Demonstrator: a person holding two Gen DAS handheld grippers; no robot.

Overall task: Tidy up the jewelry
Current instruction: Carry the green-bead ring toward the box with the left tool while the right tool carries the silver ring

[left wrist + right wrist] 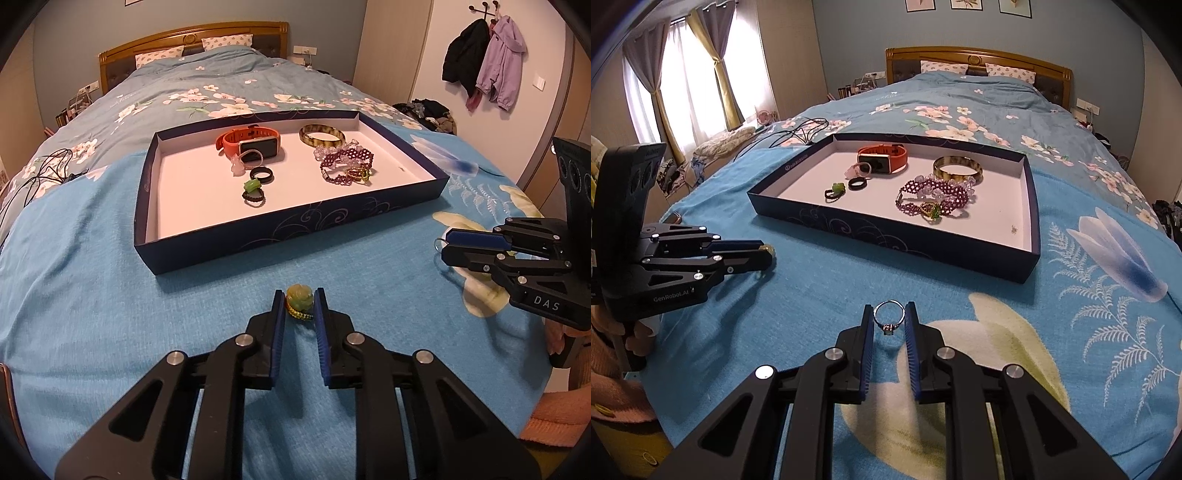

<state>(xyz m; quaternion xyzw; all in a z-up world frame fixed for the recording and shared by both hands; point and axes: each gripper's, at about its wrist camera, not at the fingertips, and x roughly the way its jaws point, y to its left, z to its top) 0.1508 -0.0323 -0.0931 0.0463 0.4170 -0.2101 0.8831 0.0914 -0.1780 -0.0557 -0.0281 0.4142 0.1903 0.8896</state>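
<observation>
Blue bedspread is carrying the tray (pixel 288 236) mid-frame; left hand-held gripper (pixel 300 306) is pinching a jade ring (pixel 300 297), right hand-held gripper (pixel 889 318) is pinching a silver ring (pixel 889 316). Both should be lifting slowly, staying level.

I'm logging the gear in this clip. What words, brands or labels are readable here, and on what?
"DAS" – on the body of the right gripper, seen from the left wrist view.
"GenRobot.AI" – on the body of the left gripper, seen from the right wrist view.
A pale logo with lettering on the rim of the dark blue box lid – too small to read.
Nothing else is legible.
</observation>
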